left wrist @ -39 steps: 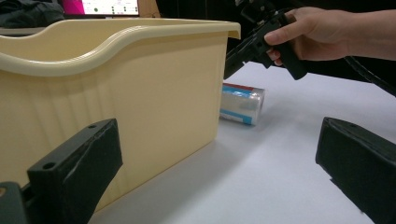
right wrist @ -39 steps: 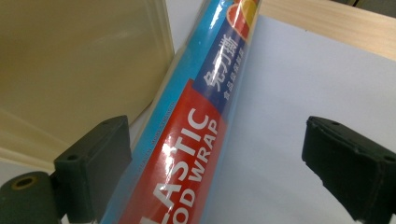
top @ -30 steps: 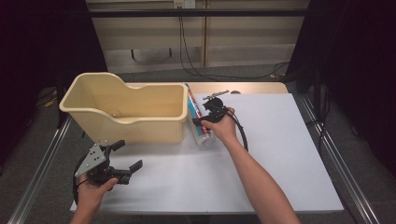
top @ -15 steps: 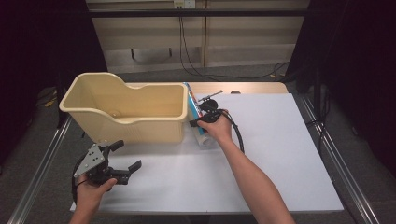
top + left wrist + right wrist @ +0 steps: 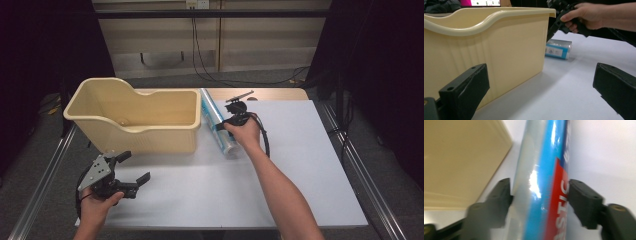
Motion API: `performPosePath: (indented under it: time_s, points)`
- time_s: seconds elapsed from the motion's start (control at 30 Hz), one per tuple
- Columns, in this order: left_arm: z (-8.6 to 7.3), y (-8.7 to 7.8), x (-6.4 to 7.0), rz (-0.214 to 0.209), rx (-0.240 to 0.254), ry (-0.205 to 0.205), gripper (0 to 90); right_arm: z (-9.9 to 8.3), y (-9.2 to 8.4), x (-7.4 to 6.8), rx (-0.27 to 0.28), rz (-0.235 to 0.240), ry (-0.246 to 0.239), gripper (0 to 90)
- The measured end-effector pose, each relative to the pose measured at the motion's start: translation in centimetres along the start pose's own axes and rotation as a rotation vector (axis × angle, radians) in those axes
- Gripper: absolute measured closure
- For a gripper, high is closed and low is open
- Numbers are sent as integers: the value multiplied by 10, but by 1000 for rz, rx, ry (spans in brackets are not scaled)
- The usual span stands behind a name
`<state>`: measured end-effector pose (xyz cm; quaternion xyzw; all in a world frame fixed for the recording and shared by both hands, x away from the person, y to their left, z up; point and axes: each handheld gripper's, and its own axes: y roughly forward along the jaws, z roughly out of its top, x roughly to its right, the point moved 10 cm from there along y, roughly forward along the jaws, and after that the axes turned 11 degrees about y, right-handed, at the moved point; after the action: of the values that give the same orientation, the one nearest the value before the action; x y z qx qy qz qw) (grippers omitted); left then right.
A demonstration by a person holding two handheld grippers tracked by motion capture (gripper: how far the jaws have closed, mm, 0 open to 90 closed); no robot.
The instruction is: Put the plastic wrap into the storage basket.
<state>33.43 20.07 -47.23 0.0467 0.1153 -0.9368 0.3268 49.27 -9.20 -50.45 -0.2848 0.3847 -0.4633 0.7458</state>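
Right tool [image 5: 226,121] now lower, astride roll [image 5: 218,121].

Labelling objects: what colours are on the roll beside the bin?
Clear wrap with a blue stripe and a red label panel with white lettering on the roll. Best seen in the right gripper view.

High view looks down; both tong views, one blurry, share the bin [image 5: 135,120].

The tall cream bin [image 5: 135,120] blocks the table's [image 5: 310,165] 10 o'clock quarter. A wrapped roll [image 5: 219,122] lies just beside its right wall, leaving a narrow gap there. From 3 to 6 o'clock, the white surface lies open.
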Motion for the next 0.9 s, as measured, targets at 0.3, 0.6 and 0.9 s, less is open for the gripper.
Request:
performPosePath:
  time_s: [0.3, 0.6, 0.9]
  points:
    - [5, 6, 2, 1, 0, 7, 6, -1, -12, 35, 2, -75, 28, 298]
    - [-3, 9, -1, -8, -17, 12, 6, -13, 12, 65, -73, -158, 65, 310]
    - [1, 6, 2, -8, -4, 10, 9, -20, 6, 63, -153, -186, 35, 316]
